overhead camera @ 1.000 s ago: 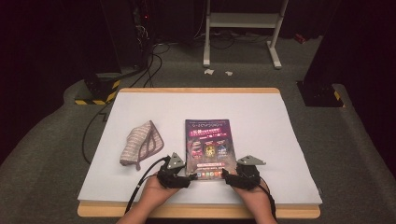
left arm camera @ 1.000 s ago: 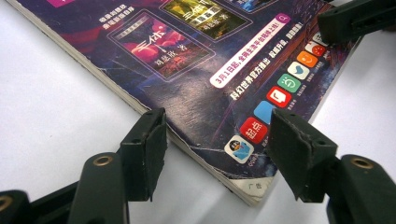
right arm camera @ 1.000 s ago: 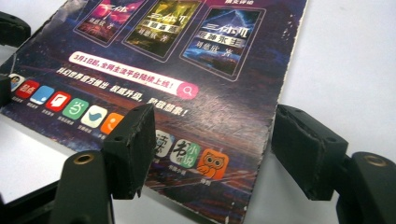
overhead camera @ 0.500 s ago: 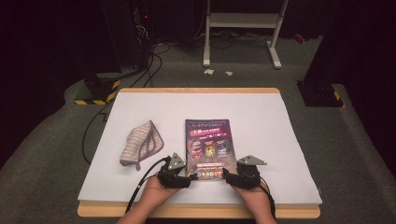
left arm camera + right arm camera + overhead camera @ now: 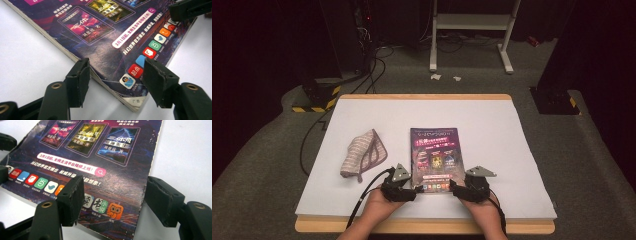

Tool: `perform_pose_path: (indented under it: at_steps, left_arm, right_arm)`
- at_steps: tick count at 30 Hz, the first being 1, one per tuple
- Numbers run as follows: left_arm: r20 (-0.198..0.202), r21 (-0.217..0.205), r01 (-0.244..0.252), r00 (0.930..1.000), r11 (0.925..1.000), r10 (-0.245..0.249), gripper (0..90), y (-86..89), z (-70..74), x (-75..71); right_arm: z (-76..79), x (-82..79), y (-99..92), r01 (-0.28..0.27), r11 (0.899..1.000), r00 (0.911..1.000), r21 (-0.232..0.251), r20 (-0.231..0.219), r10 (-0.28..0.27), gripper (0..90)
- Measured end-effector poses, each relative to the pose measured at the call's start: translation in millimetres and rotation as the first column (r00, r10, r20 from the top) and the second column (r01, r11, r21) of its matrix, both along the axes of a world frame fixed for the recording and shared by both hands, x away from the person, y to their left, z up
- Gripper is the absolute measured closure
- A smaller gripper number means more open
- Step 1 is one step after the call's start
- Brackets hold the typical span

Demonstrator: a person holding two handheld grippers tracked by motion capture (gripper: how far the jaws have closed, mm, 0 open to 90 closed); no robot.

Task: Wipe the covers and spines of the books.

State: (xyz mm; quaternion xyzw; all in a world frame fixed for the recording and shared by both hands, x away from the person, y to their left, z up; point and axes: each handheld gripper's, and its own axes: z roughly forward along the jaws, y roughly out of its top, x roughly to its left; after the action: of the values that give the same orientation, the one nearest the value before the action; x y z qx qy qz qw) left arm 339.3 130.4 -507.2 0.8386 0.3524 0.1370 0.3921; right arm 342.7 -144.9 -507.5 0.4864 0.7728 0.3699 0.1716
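**2 claws at the near corners of the magazine**

The magazine (image 5: pixel 434 159) lies flat, cover up, on the white counter (image 5: pixel 492 125), and everything else is placed from it. The left claw (image 5: pixel 404 192) sits at its near-left corner, jaws apart and straddling that corner without pinching it. The right claw (image 5: pixel 462 191) sits at its near-right corner; its jaws have just been opening and stand apart, 1 over the cover and 1 just past the right edge. A striped pouch (image 5: pixel 363 155) lies on the counter to the magazine's left, well apart from it.
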Motion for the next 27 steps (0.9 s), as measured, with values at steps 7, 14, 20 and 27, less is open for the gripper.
perform_pose_path:
  at_steps: [7,14,20,27]
  left_arm:
    - [-0.002,-0.008,-0.004,1.0000,1.0000,0.004,39.0,0.1,-0.6,-0.3]
    - [0.004,-0.002,-0.007,1.0000,1.0000,0.007,39.6,-0.5,-0.4,-0.6]
    - [0.008,0.002,-0.011,0.9999,0.9999,0.011,39.9,-1.1,-0.2,-1.1]
    - [0.010,0.001,-0.012,0.9999,0.9999,0.012,40.1,-0.4,-0.4,-1.2]
  right_arm:
    - [-1.1,2.0,-0.9,-0.012,1.000,0.9998,-0.009,-0.016,0.012,31.0]
    - [-0.5,3.5,-2.6,0.002,1.000,0.9997,0.011,-0.026,-0.002,34.9]
    - [-0.4,3.2,-2.6,0.004,1.000,0.9999,0.011,-0.016,-0.004,35.1]
    - [3.0,0.7,-1.9,0.014,0.999,0.9997,0.035,0.021,-0.015,35.2]
